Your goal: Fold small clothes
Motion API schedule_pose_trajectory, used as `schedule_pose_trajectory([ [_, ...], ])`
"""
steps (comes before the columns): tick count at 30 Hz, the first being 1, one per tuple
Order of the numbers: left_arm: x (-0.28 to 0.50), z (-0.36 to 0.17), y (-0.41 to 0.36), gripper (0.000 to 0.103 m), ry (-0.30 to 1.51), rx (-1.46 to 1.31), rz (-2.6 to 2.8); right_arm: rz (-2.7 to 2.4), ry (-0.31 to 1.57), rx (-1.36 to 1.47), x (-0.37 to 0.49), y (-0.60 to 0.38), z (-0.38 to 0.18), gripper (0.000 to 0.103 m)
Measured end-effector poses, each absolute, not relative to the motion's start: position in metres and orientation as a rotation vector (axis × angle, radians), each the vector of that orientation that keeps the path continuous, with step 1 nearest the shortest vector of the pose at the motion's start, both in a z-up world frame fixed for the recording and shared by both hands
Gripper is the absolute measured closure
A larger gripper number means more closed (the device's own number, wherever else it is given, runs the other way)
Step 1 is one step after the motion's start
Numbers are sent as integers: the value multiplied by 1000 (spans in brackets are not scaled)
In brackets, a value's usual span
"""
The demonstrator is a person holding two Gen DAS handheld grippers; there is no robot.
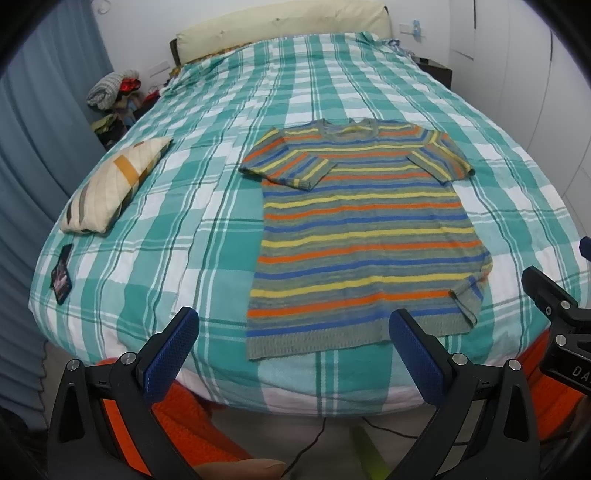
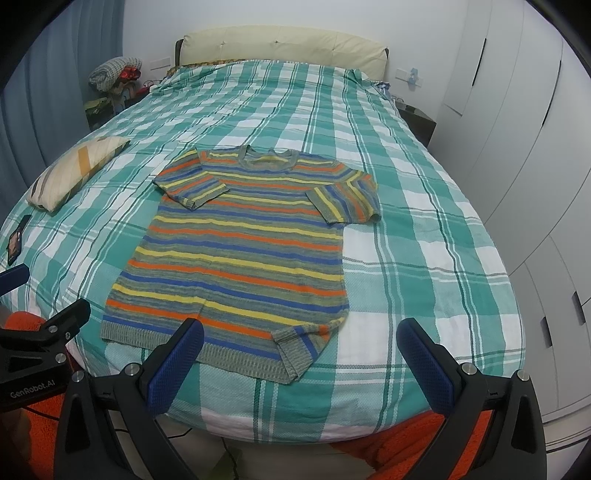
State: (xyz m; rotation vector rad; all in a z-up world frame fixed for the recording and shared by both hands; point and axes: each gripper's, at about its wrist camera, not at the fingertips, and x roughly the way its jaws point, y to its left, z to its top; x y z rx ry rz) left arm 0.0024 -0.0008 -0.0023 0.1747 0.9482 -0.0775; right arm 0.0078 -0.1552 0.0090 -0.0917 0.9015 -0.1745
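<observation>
A striped sweater (image 1: pixel 365 236) lay flat and face up on the bed (image 1: pixel 207 206), neck toward the headboard (image 1: pixel 284 26), hem near the foot edge. Both short sleeves rested folded in over the chest, and the hem corner on the right of each view was turned up on itself. The checked teal-and-white cover (image 2: pixel 424 258) beneath it spread smooth across the mattress.

The left gripper (image 1: pixel 293 325) hung above the foot of the bed with its jaws spread wide and nothing between them, one blue pad (image 1: pixel 173 350) over bare cover, the other over the sweater's hem without touching it. The right gripper (image 2: pixel 301 336) hung likewise released and empty, its left finger over the hem, its right one over the cover beside the sweater.

A small cream pillow (image 1: pixel 114 184) sat well to the sweater's left, a dark phone (image 1: pixel 61 277) nearer the edge. Bundled clothes (image 2: pixel 114 75) were heaped beyond the far left corner; white wardrobe doors (image 2: pixel 517 129) lined the right wall.
</observation>
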Motion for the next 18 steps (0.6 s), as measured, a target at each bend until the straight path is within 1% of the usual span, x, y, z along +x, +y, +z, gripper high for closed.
schedule_pose_trajectory([
  [18, 0, -9, 7, 0, 956, 187, -79, -172, 905, -93, 7, -155, 3, 0],
])
